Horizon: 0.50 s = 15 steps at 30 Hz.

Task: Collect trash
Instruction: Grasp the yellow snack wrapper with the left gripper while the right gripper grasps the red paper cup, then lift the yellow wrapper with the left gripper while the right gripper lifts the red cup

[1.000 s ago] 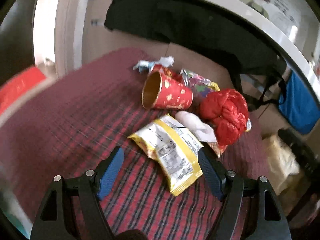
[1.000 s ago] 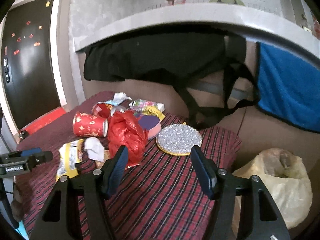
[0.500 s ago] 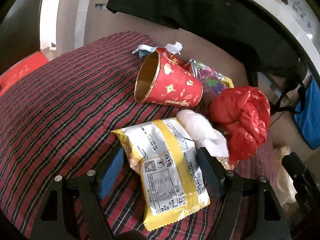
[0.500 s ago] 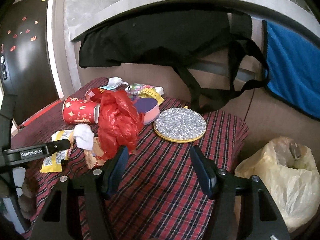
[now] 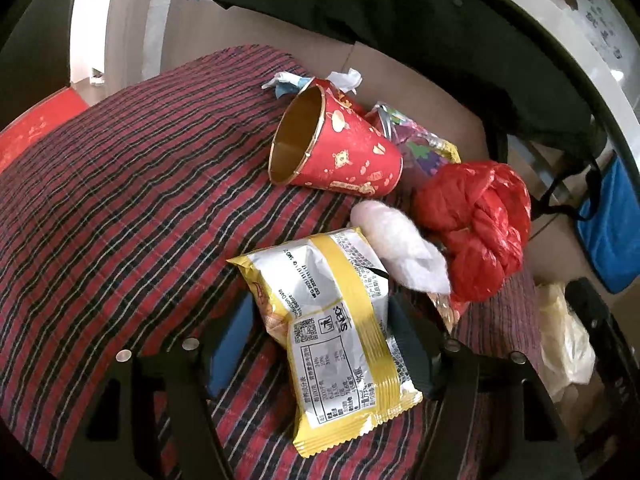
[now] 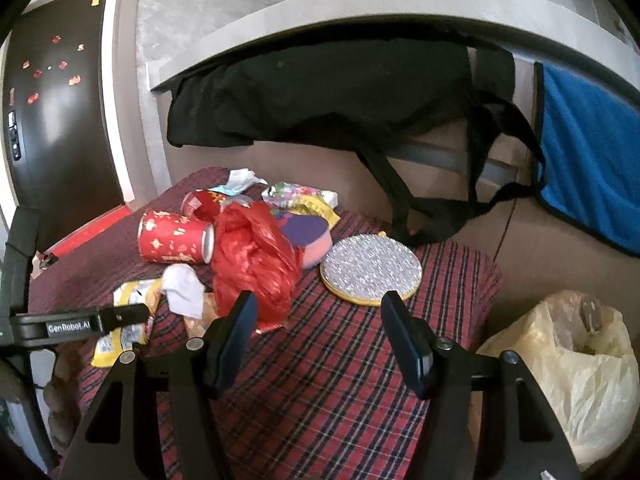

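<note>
While my left gripper (image 5: 320,340) straddles the yellow snack wrapper (image 5: 332,340), what matters is how that packet lies across the fingers: its long axis runs from the far left down toward me and a little right, roughly along the line the gripper points, so the jaws bracket its narrow width. They have just been closing, with the wrapper between them, and the blue pads sit at its edges; I cannot tell whether they press on it yet. The wrapper lies flat on the red plaid cloth (image 5: 120,220), just in front of the white tissue (image 5: 400,252) and red plastic bag (image 5: 476,224). My right gripper (image 6: 320,340) hangs wide open and empty over the cloth, farther from the wrapper, with the yellowish trash bag (image 6: 568,364) off its right side.
</note>
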Motion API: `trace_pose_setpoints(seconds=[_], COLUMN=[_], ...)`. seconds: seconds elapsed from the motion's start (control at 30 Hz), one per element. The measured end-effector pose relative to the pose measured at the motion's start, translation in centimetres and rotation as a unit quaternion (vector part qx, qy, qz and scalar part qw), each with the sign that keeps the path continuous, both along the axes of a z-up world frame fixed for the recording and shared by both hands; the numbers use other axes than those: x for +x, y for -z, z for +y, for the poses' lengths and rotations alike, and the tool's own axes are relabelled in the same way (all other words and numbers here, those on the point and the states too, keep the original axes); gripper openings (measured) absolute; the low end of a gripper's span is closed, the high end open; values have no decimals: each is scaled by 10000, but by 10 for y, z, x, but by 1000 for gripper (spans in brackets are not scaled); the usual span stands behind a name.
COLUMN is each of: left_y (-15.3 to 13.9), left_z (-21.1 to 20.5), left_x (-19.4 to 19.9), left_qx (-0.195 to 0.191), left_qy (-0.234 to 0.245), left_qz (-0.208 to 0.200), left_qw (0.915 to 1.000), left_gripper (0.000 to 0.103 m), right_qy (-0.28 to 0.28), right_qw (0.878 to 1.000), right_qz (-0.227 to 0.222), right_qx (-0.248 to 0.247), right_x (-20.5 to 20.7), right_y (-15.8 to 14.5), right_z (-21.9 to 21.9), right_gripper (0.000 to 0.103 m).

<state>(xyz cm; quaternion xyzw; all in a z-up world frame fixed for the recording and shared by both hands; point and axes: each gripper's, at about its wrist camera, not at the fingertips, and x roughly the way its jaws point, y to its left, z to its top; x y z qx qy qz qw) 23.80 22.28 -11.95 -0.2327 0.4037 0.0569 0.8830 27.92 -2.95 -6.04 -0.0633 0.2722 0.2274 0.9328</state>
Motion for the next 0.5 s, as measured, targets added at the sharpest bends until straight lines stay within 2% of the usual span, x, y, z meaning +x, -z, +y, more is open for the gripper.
trace_pose_setpoints(seconds=[0.07, 0.13, 0.23, 0.37, 0.5], left_y=[-1, -6, -17, -41, -58], left_z=[5, 8, 18, 38, 53], left_x=[-7, -13, -24, -46, -56], left_qx=[-104, -60, -27, 458, 979], left_qy=[-80, -101, -179, -441, -634], left_qz=[-78, -220, -504, -914, -1149], left_qw=[9999, 9997, 9986, 9938, 9865], left_gripper=[53, 46, 44, 44, 44], right_qy=[-92, -231, -486, -761, -1008], right_qw=[10000, 9997, 9988, 9971, 9948], right_qz=[-5, -2, 5, 52, 107], right_qx=[9, 32, 32, -6, -118], right_x=[0, 2, 5, 7, 7], right_y=[-4, -11, -20, -26, -24], right_z=[6, 15, 35, 66, 108], right_gripper=[62, 62, 62, 62, 62])
